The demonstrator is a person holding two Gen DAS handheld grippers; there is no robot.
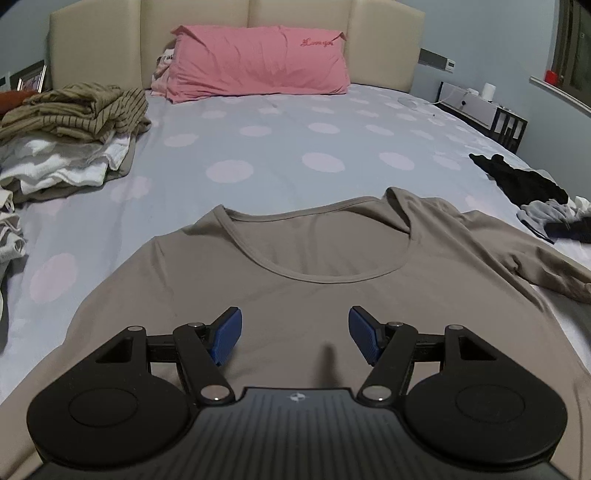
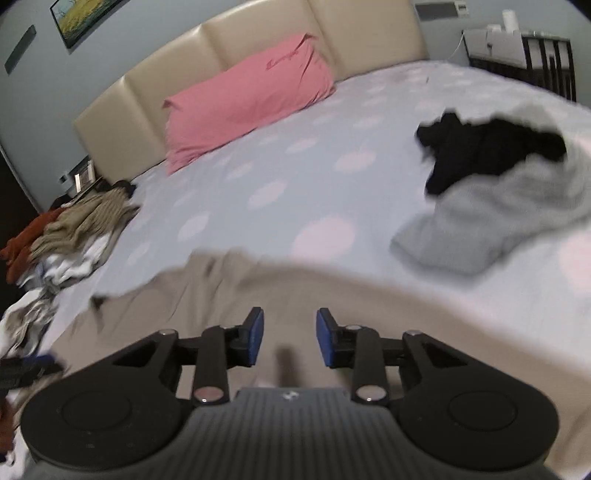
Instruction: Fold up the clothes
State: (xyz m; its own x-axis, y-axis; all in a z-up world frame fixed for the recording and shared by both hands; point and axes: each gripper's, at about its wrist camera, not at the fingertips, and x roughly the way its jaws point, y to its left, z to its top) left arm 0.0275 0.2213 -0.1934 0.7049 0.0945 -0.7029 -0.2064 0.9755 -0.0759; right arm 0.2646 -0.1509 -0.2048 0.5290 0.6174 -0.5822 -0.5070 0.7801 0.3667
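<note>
Bed: we see a mattress under a pale blue sheet [image 1: 288, 147] with lighter round spots, and a cream padded headboard [image 1: 236, 14] at the far end.
Shirt: we find the taupe scoop-neck top [image 1: 295, 302] spread flat on the near part of the sheet, neckline pointing toward the headboard, one sleeve trailing off to the right.
Left gripper: our left gripper [image 1: 295, 338] hangs over the shirt's chest with its jaws wide apart and nothing between the blue pads.
Right gripper: our right gripper [image 2: 290, 338] is above the same taupe fabric; its jaws stand partly apart with no cloth between them. That view is blurred.
Left pile: we see a heap of striped tan clothes [image 1: 77, 107] lying on white garments [image 1: 55, 166] at the left edge of the bed.
Right pile: we note a black garment [image 2: 487, 147] lying partly over a grey one [image 2: 491, 225], apart from the shirt.
Pillow: we see a pink pillow [image 1: 258, 62] leaning against the headboard.
Containers: we can make out a dark bedside shelf unit [image 1: 506, 122] at the far right; what it holds is too small to tell.
</note>
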